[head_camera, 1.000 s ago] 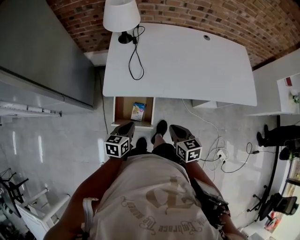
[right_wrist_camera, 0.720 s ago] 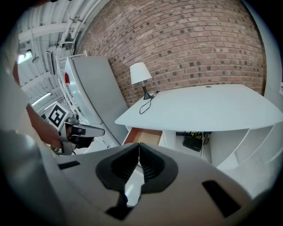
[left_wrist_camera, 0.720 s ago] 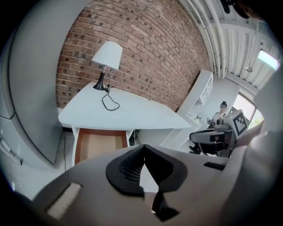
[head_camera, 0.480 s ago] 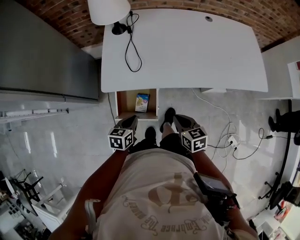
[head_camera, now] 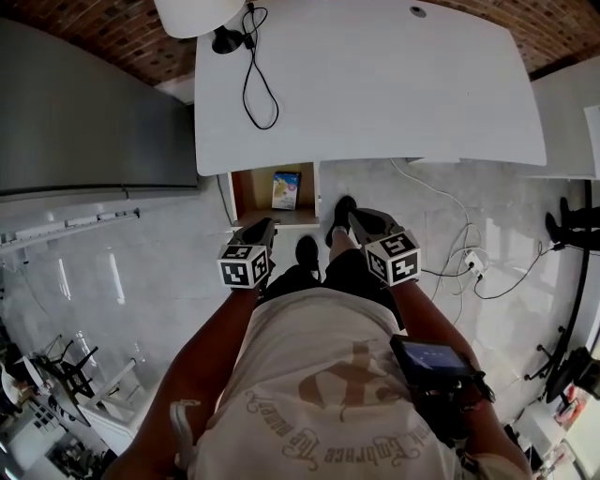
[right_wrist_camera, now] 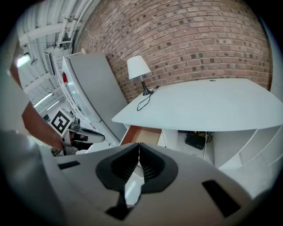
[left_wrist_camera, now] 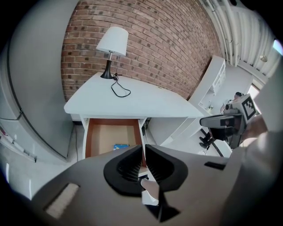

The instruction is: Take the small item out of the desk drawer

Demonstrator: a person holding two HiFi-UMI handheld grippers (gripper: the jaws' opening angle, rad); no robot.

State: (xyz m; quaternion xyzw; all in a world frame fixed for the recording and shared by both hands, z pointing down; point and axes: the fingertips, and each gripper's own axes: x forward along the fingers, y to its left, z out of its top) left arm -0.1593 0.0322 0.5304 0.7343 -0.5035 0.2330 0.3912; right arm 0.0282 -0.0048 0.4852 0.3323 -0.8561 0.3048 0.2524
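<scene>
Low in the head view, just under the desk's front edge, the left gripper (head_camera: 263, 229) and right gripper (head_camera: 360, 218) hang side by side above the person's black shoes (head_camera: 323, 239), each with a black-and-white marker cube behind dark tapered jaws. Neither touches anything. Above the left gripper the drawer (head_camera: 234, 192) stands pulled open, a white-fronted box with a brown wooden inside. The small item (head_camera: 286, 189), a flat blue and yellow packet, lies on its floor toward the right wall. The smooth white desk (head_camera: 394, 94) carries a white-shaded lamp (head_camera: 192, 11) and a looped black cable (head_camera: 258, 80).

Seen from the left gripper view, the left gripper (left_wrist_camera: 144, 147) has its jaws drawn almost together, only a thin slit between the black ribbed pads (left_wrist_camera: 131, 165), and nothing sits in it. Beyond the tips the drawer (left_wrist_camera: 88, 137) shows its brown floor, and the small item (left_wrist_camera: 120, 146) peeks over the grey jaw body. Rough red brick wall (left_wrist_camera: 168, 48) rises behind.

Across in the right gripper view, the right gripper (right_wrist_camera: 139, 146) has its jaws meeting at the tips, empty. A corner of the drawer (right_wrist_camera: 139, 133) shows past them, and the left gripper (right_wrist_camera: 86, 136) floats at middle left.
</scene>
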